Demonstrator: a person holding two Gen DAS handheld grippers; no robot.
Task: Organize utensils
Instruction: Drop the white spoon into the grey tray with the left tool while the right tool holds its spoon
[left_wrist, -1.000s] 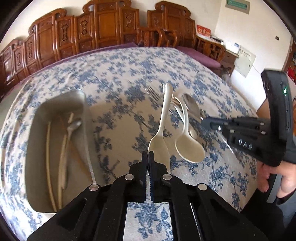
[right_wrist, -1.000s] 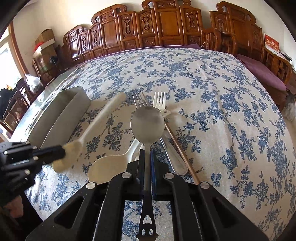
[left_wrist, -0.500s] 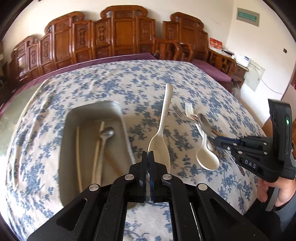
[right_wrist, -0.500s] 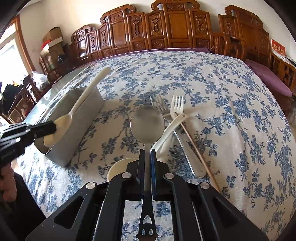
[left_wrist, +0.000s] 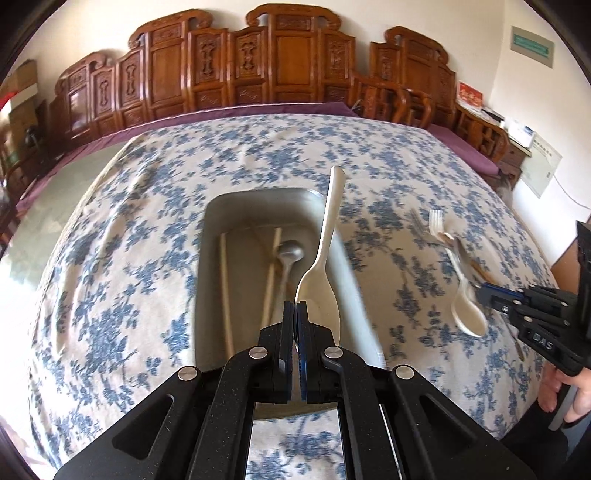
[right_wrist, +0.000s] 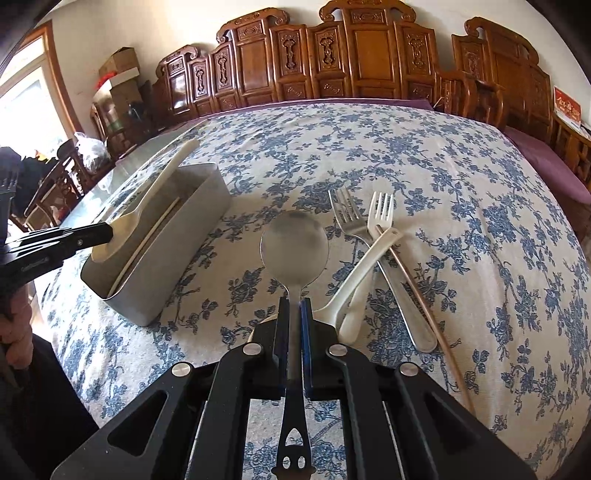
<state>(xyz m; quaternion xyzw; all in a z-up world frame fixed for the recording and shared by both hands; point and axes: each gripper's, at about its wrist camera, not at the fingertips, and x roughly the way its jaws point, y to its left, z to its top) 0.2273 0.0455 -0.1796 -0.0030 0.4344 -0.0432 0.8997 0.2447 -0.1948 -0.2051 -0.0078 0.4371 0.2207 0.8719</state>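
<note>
My left gripper (left_wrist: 295, 306) is shut on the bowl of a cream plastic spoon (left_wrist: 325, 254) and holds it over the right side of the grey metal tray (left_wrist: 258, 197), handle pointing away. The tray holds chopsticks (left_wrist: 226, 280) and a metal spoon (left_wrist: 290, 254). My right gripper (right_wrist: 294, 302) is shut on the handle of a metal spoon (right_wrist: 294, 249), held above the tablecloth. On the cloth to its right lie two forks (right_wrist: 369, 229), a cream spoon (right_wrist: 354, 280) and a chopstick (right_wrist: 428, 314). The tray also shows in the right wrist view (right_wrist: 177, 251).
The table wears a blue-flowered white cloth (left_wrist: 147, 206). Carved wooden chairs (left_wrist: 280, 62) line the far wall. The right gripper body (left_wrist: 543, 317) and hand show at the right edge of the left wrist view.
My left gripper has carried the cream spoon leftwards from the utensil pile to over the tray. The right gripper still holds the metal spoon and has lifted back a little.
</note>
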